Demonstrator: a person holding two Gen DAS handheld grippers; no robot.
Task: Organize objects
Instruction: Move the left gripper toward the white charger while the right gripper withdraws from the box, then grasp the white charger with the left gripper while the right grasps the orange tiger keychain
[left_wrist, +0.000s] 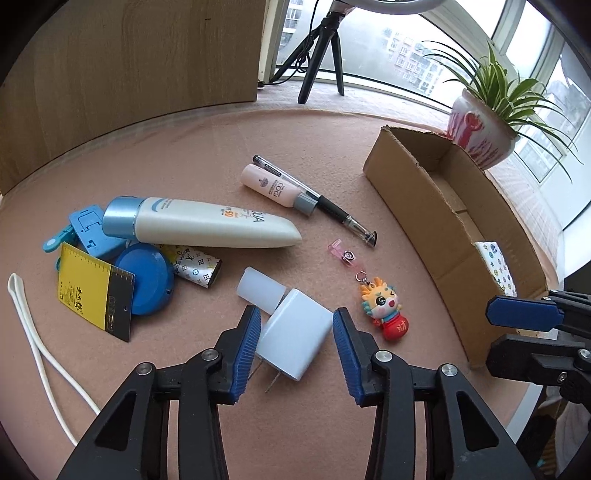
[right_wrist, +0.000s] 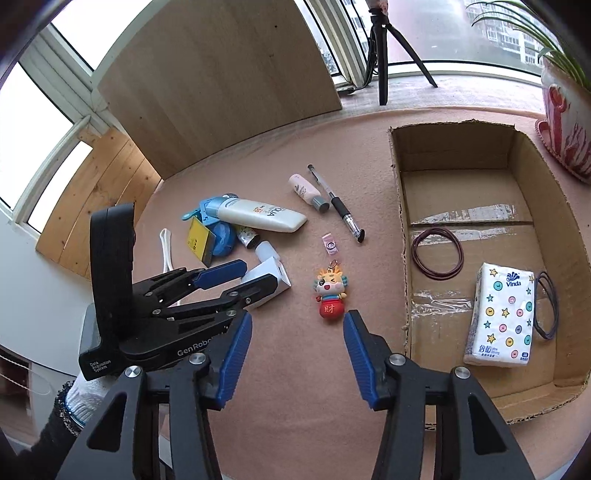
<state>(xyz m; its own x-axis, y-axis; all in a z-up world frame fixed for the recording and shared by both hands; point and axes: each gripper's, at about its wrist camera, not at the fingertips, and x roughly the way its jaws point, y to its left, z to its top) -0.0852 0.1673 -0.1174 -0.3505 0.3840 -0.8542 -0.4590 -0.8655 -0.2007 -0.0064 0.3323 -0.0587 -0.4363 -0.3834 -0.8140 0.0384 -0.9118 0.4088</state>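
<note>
Left wrist view: the left gripper (left_wrist: 295, 339) straddles the white charger (left_wrist: 295, 343), which lies on the pink mat (left_wrist: 184, 147) with its prongs toward the camera and its long axis running up and away between the fingers. The left pad looks to be touching or just beside the charger's side; the right pad stands a little clear of it, so the jaws are apart with the charger between them and not yet clamped. Just past the charger's far end lies a small white bottle (left_wrist: 260, 288). To the right of it sits the dragon keychain (left_wrist: 384, 308), and beyond that the box (left_wrist: 417, 192) along the right edge, with the right gripper's blue pad just showing in front of it.

Right wrist view: the right gripper (right_wrist: 297, 350) hangs apart and empty above the mat, with the keychain (right_wrist: 330, 293) straight ahead of it, just beyond the fingertips, long axis pointing away toward the pen (right_wrist: 338, 203). The box (right_wrist: 400, 258) lies to the right, already holding a tissue pack (right_wrist: 500, 314) and hair bands (right_wrist: 437, 258). The left gripper (right_wrist: 255, 277) comes in from the left over the charger (right_wrist: 267, 280).

Judgement: the left hand is the nearer one for the charger, the right for the keychain; both loads then go rightward to the box
</note>
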